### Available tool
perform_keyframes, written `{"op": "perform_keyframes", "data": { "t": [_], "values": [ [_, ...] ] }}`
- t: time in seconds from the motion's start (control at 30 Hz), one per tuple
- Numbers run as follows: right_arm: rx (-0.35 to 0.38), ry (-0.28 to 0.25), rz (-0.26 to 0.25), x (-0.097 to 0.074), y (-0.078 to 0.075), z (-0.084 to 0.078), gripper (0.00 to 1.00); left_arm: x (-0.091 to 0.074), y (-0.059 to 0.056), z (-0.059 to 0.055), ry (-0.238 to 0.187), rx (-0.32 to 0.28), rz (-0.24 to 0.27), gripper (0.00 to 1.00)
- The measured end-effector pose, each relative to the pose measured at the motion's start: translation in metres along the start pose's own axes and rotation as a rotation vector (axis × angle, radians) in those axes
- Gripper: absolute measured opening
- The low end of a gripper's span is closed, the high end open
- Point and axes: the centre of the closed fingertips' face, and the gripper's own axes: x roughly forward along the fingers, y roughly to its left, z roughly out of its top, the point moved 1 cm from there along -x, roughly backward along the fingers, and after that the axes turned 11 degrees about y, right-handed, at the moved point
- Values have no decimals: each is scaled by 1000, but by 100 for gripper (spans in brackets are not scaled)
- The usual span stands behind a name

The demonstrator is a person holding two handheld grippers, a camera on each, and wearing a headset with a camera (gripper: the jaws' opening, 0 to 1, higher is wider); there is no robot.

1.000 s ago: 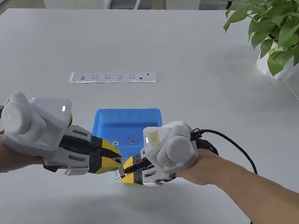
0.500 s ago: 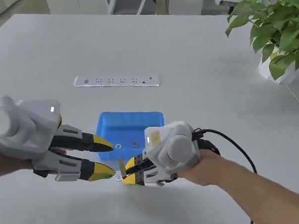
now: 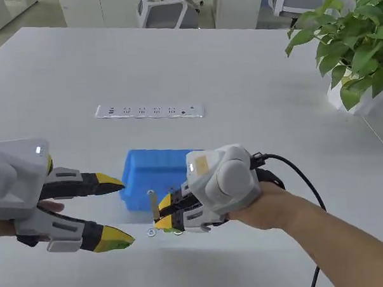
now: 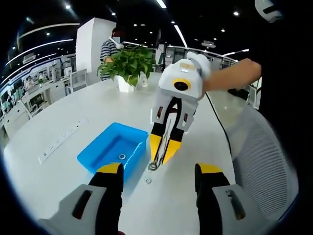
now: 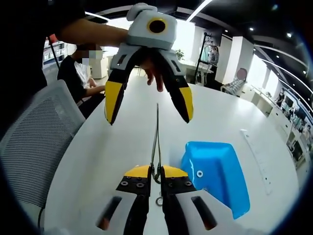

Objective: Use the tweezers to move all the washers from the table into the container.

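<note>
Tweezers, one pair, sit clenched in my right gripper; my left gripper gapes empty opposite. Two washers by the tips, a third washer inside one container

right gripper clamps tweezers beside blue container; left gripper jaws spread wide
</note>
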Motion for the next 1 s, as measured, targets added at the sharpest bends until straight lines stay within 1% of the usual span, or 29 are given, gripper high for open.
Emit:
{"op": "perform_keyframes", "data": {
  "t": [0.07,0.13,0.2,0.27,0.33,0.4,0.5,0.53,0.63,0.73,0.87,1.0],
  "values": [
    [-4,-6,-1,-5,-1,3,8,-1,0,-1,1,-11,13,71],
    [-3,-14,2,-9,-1,7,8,-2,-1,-1,-3,-20,17,73],
    [-6,-16,1,-12,-3,9,8,-3,-1,-1,-9,-36,23,77],
    [-9,-18,-1,-15,-4,11,8,-4,-1,0,-12,-34,31,82],
    [-11,-23,-5,-20,-7,14,8,-5,0,0,-14,-41,35,83],
    [-13,-27,-9,-23,-10,16,8,-6,0,1,-17,-46,41,87],
    [-14,-34,-17,-28,-15,18,8,-8,1,1,-15,-32,54,90],
    [-14,-35,-22,-30,-17,19,8,-8,1,1,-14,-36,54,91],
    [-14,-48,-28,-34,-23,23,8,-9,1,0,-7,-43,65,98],
    [-13,-62,-32,-38,-27,27,8,-11,1,0,-9,-42,69,98],
    [-16,-67,-35,-41,-31,29,8,-13,3,-1,-7,-39,87,99],
    [-20,-76,-42,-44,-39,32,8,-15,3,-3,-3,-54,90,99]
  ]
}}
